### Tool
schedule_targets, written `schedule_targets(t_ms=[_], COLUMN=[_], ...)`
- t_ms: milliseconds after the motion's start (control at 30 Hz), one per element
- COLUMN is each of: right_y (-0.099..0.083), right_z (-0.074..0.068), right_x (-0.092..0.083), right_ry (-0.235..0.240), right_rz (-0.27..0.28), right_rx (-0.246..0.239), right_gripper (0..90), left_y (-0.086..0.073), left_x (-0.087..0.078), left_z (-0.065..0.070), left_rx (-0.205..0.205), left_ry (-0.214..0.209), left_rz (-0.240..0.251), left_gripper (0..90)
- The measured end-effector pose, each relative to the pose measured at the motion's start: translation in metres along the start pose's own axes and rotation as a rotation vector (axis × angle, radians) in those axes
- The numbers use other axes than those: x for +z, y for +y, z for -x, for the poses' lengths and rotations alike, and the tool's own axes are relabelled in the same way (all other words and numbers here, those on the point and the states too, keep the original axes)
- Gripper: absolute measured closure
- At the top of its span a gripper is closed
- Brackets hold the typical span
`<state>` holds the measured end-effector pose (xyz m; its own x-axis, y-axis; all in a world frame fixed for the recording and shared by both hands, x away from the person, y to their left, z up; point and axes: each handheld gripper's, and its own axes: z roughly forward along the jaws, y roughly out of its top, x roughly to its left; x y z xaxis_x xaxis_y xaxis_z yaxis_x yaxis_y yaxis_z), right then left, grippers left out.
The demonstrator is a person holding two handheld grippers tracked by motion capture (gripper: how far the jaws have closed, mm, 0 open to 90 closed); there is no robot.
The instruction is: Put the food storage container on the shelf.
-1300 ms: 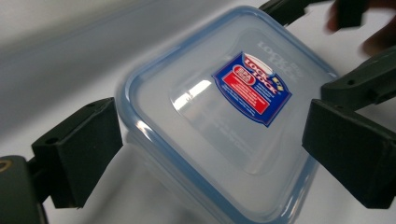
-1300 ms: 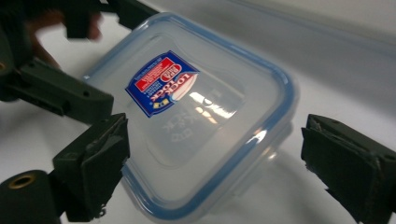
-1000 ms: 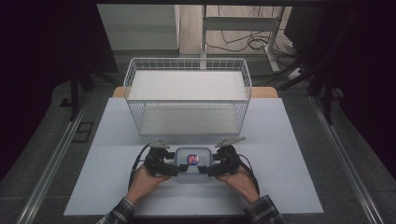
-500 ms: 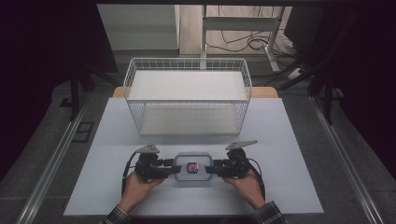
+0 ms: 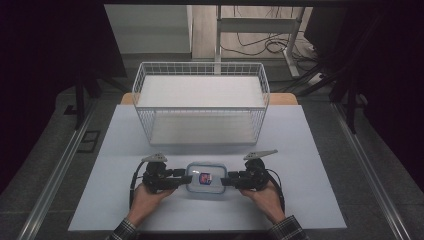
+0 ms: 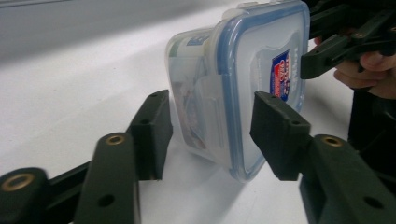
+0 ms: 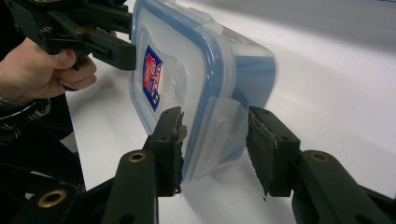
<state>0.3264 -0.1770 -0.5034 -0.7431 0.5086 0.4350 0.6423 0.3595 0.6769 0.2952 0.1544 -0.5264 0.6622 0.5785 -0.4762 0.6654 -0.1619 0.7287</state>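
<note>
Black left tongs [image 5: 181,179] and right tongs [image 5: 228,180], both parted, flanking plastic box [image 5: 205,178], level, opposed.

Red-blue lid label [image 6: 280,74], seemingly illegible print

The desk [image 5: 310,150] has a flat white top. At its far side a bit of brown wood [image 5: 284,98] peeks out from under the white. A white wire basket [image 5: 200,102] stands on the far half of the desk, near the middle. A small clear plastic box with a blue-rimmed lid [image 5: 205,178] sits on the near half of the desk, well apart from the basket. The lid has a red and blue sticker [image 5: 204,177] on it. The desk stands on a grey floor [image 5: 60,165].
</note>
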Motion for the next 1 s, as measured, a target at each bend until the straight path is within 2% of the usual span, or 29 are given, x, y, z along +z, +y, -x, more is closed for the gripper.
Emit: schedule_targets(t_ms=[33, 67, 100, 233, 333, 433, 467, 500, 567, 633, 667, 800, 900, 967, 1000], right_y=[0.0, 0.0, 0.0, -0.001, 0.0, 0.001, 0.002, 0.002, 0.003, 0.004, 0.004, 0.003, 0.0, -0.003, -0.003], right_z=[0.0, 0.0, -0.001, 0.001, 0.002, 0.002, 0.002, 0.001, 0.001, 0.0, 0.0, 0.001, 0.002, 0.005, 0.005], right_x=[0.0, 0.0, 0.0, 0.0, 0.0, -0.001, -0.001, 0.0, 0.0, 0.001, 0.001, 0.0, 0.0, 0.0, 0.0], right_ry=[-0.002, -0.002, -0.003, 0.001, 0.008, 0.018, 0.019, 0.015, 0.017, 0.013, 0.013, 0.01, -0.009, 0.019, 0.019], right_rz=[0.001, 0.001, 0.002, -0.005, -0.007, -0.007, -0.008, -0.014, -0.016, -0.026, -0.026, -0.009, 0.029, 0.05, 0.05], right_rx=[0.002, 0.002, 0.003, 0.014, 0.007, -0.015, -0.022, -0.039, -0.044, -0.063, -0.063, -0.048, -0.003, 0.036, 0.036], right_gripper=[56.0, 56.0, 55.8, 55.8, 56.4, 57.5, 57.5, 57.7, 57.8, 57.7, 57.7, 57.6, 60.7, 63.7, 63.7], left_y=[0.0, -0.001, -0.001, -0.002, -0.001, 0.0, 0.001, 0.002, 0.003, 0.003, 0.003, 0.001, -0.002, -0.004, -0.004], left_x=[0.001, 0.003, 0.004, -0.001, -0.002, -0.001, 0.0, 0.001, 0.003, 0.005, 0.004, 0.001, -0.002, -0.001, -0.001], left_z=[0.0, 0.002, 0.002, -0.001, -0.002, -0.008, -0.011, -0.014, -0.016, -0.013, -0.013, -0.015, -0.018, -0.019, -0.02], left_rx=[0.003, 0.017, 0.018, 0.008, 0.01, 0.0, -0.001, -0.002, 0.016, 0.048, 0.047, 0.025, -0.01, -0.04, -0.052], left_ry=[-0.019, -0.002, -0.003, -0.023, -0.035, -0.057, -0.055, -0.073, -0.104, -0.099, -0.102, -0.126, -0.153, -0.157, -0.16], left_rz=[-0.016, -0.027, -0.022, -0.017, -0.03, -0.023, -0.026, -0.031, -0.021, -0.027, -0.028, -0.035, -0.034, -0.028, -0.022], left_gripper=[52.4, 52.4, 50.9, 61.7, 63.7, 61.0, 54.1, 49.7, 51.1, 51.4, 51.4, 55.2, 57.8, 58.0, 58.0])
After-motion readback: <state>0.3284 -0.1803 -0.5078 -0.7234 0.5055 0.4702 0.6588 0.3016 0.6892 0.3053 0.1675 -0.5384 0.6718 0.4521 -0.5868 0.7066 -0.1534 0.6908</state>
